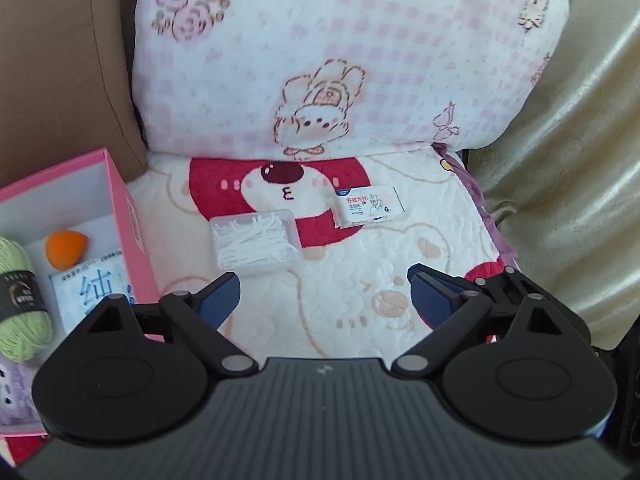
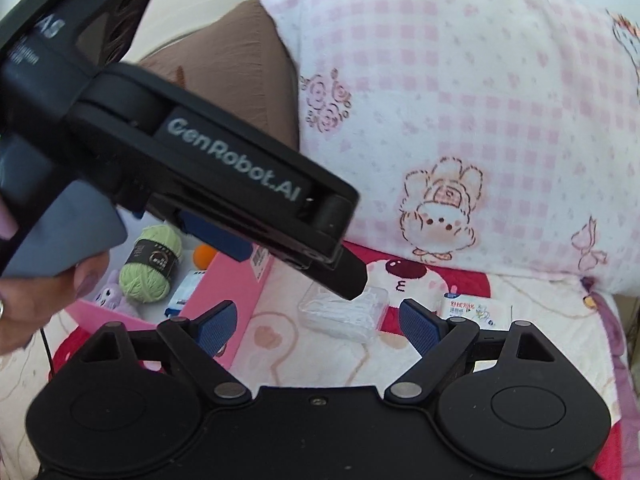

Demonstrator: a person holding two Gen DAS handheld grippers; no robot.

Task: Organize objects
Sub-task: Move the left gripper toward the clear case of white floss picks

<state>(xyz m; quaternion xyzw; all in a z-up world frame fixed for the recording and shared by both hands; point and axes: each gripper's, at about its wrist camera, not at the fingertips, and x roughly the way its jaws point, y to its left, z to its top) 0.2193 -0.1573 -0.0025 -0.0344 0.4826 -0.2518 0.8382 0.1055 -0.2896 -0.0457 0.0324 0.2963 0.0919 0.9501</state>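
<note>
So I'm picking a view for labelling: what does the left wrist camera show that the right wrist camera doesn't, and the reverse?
Only the left wrist view: the satiny beige fabric on the right.

Only the right wrist view: the left gripper from outside, the hand holding it, a small purple plush toy.

Both: the open pink cardboard box, green yarn ball, orange teardrop sponge, clear plastic floss-pick box, small white wipes packet, pink checked pillow.

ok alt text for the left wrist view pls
The open left hand-held gripper hovers over a cartoon bear blanket holding a clear plastic box of white floss picks and a small white wipes packet; a pink cardboard box sits left.
</note>
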